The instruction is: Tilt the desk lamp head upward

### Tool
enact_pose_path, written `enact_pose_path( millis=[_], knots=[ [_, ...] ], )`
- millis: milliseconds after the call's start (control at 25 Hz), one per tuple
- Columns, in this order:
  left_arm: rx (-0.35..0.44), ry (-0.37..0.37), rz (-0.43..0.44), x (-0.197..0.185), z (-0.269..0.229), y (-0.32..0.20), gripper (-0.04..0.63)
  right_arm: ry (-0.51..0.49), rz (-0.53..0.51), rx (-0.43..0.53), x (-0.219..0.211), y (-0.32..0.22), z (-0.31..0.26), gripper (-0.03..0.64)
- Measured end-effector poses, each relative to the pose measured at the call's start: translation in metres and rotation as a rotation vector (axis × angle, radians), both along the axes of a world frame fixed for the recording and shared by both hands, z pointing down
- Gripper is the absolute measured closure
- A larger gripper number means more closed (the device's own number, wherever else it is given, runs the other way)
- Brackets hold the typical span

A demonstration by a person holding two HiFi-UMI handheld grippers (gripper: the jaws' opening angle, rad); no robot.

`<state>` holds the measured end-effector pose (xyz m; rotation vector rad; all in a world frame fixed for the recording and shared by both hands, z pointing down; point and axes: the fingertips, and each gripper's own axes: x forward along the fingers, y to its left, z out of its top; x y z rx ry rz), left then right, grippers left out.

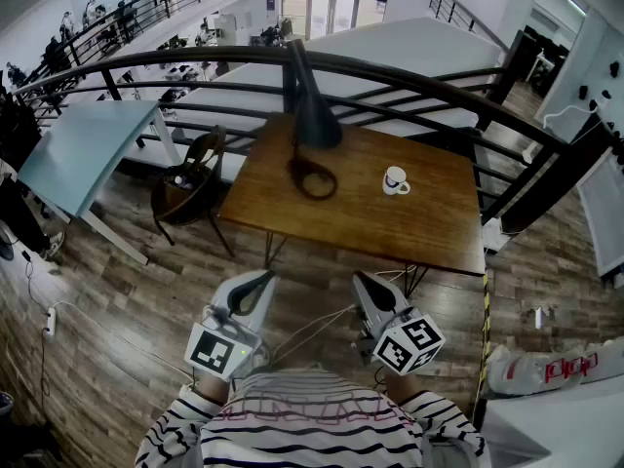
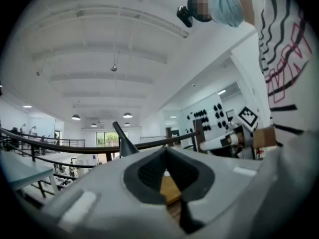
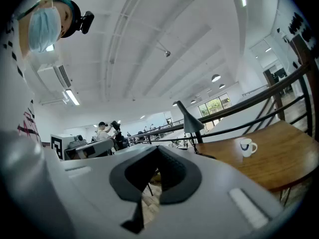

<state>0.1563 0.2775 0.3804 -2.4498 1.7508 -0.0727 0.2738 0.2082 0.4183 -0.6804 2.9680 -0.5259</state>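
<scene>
Striped shirt (image 1: 312, 427): fills the bottom centre of the head view, nearest the camera. The person's forearms come out from it, one gripper in each hand.
Left gripper (image 1: 261, 281): lower left of centre, held level and close to the body. Its jaws are pressed together with nothing between them.
Right gripper (image 1: 363, 281): lower right of centre, also level. Its jaws are likewise closed and empty, likely a carrying posture ahead of any reach.
Wooden table (image 1: 341, 217): middle of the frame, just beyond both gripper tips, with wood flooring around it.
Desk lamp (image 1: 314, 120): upper centre, on the far part of the table and well apart from both grippers. Its dark cone head faces down over a ring-shaped base, with a thin neck rising behind it.
White mug (image 1: 395, 180): to the right of the lamp base and apart from it, so probably clear of the work.
Railing (image 1: 419, 74): dark curved bars directly behind the table. The lamp stands near that edge.
Chair (image 1: 190, 188): at the table's left side.
Task stage: judged not begun. Neither gripper is near the lamp head.
Next move: likely a forward reach, with one gripper opening to take the cone or nudging its rim upward.
Risk: the light base could slide or tip toward the railing if nothing steadies it.
</scene>
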Motion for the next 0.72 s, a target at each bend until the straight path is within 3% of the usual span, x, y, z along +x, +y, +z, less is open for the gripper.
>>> enact_pose_path(
  millis=[480, 560, 720],
  knots=[
    [-0.026, 0.061, -0.051, -0.007, 0.031, -0.003, 0.591, -0.037, -0.002, -0.028, -0.003, -0.01, 0.017, 0.615],
    [-0.015, 0.082, -0.049, -0.005, 0.028, -0.008, 0.591, -0.051, -0.03, -0.037, -0.005, -0.012, 0.018, 0.57],
    [-0.019, 0.065, -0.054, -0.004, 0.037, -0.031, 0.589, -0.044, -0.071, -0.036, -0.005, -0.023, 0.026, 0.555]
  ],
)
